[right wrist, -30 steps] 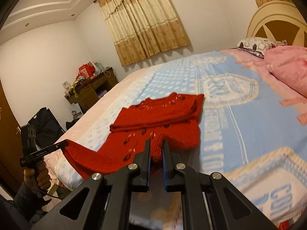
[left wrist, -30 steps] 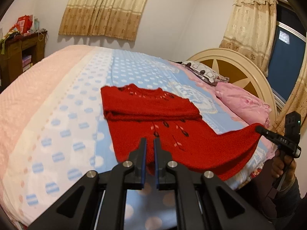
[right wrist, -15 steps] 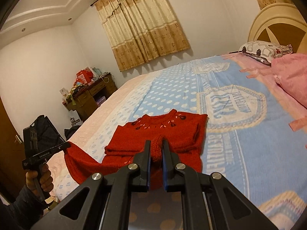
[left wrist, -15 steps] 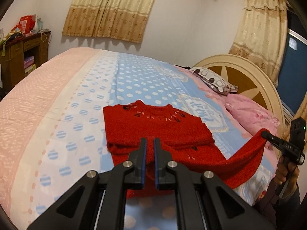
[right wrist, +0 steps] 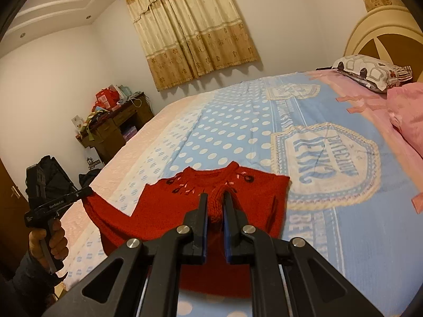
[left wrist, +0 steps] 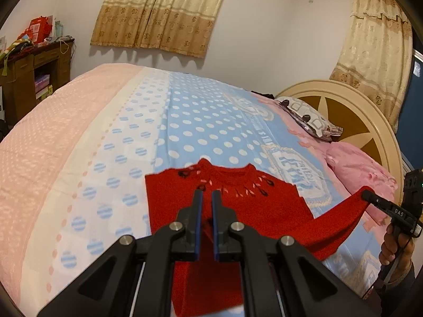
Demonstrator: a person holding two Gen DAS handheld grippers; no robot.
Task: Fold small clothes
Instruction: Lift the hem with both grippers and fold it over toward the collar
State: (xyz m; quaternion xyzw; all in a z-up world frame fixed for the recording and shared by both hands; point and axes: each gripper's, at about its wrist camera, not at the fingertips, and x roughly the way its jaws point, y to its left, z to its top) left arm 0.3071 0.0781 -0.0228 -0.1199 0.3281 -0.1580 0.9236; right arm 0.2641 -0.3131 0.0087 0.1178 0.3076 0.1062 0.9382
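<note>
A red knitted sweater [left wrist: 248,200] lies on the bed, collar [left wrist: 224,171] pointing away from me, its sleeves folded in. My left gripper [left wrist: 207,195] is shut on one corner of the hem. My right gripper [right wrist: 214,198] is shut on the other corner, with a bunch of red knit [right wrist: 215,206] showing between its fingers. The hem hangs stretched in the air between the two grippers, over the sweater's body and just short of the collar. In the left wrist view the right gripper [left wrist: 366,194] holds the hem at the far right. The right wrist view shows the left gripper [right wrist: 88,191] at the far left.
The bed has a blue polka-dot sheet [left wrist: 201,121] with a pink strip [left wrist: 53,137] on the left. A pink pillow [left wrist: 357,163], a patterned pillow [left wrist: 306,116] and a round headboard [left wrist: 370,121] are on the right. A cluttered wooden desk [left wrist: 31,74] stands against the far wall.
Both grippers have carried the hem forward and slightly up, from the bed's near edge to over the sweater's body. The lower half now covers most of the sweater.
</note>
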